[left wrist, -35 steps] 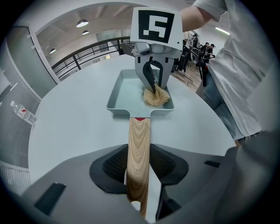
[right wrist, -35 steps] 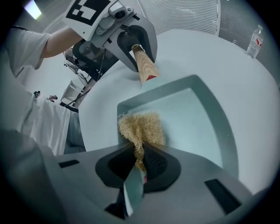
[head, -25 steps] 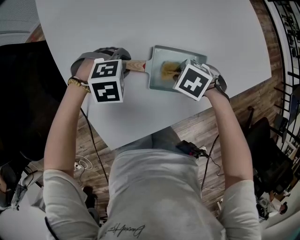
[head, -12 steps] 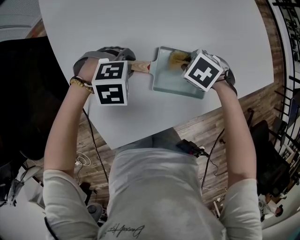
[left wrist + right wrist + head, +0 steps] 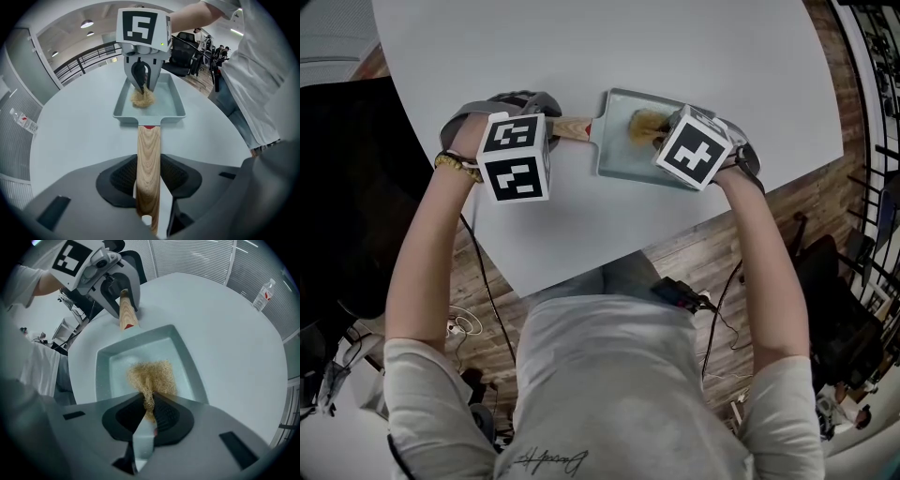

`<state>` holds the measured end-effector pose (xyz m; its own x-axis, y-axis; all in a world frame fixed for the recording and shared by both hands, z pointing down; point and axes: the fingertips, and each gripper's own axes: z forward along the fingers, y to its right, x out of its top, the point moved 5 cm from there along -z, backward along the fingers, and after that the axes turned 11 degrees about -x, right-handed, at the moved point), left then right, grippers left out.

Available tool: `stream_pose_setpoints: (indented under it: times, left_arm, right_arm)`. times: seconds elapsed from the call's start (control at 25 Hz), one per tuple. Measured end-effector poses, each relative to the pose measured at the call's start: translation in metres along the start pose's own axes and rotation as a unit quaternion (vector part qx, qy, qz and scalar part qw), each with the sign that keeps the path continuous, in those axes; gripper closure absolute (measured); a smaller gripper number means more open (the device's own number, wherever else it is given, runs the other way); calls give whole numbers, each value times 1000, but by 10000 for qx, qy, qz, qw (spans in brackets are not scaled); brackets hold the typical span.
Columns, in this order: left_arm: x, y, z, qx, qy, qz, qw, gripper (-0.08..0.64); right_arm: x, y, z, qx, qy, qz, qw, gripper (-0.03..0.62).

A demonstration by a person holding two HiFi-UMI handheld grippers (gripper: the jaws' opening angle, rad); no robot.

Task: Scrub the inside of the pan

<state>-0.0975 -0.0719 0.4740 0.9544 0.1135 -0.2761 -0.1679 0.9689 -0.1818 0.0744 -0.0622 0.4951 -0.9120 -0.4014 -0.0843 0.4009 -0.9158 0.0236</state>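
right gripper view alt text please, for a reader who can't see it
The right gripper pinches a tan fibrous scrubber that spreads over the floor of a pale rectangular pan on a white table. At top left, the left gripper clamps the pan's wooden handle; a clear bottle stands at far right.

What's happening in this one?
A person holds a gripper in each hand and works on a pan that sits flat on a table. The left gripper is shut on the pan's wooden handle and steadies it. The right gripper pinches a tan scrubber and points steeply down, with the scrubber resting on the pan's floor. The scrubbing is under way.
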Motion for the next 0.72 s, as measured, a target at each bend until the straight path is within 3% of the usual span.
stream_pose_setpoints:
  times: [0.72]
  left_arm:
    - [-2, -4, 2, -12, -189, 86, 9998, 407]
  right_arm:
    - [-14, -51, 3, 548, -175, -332, 9978, 538]
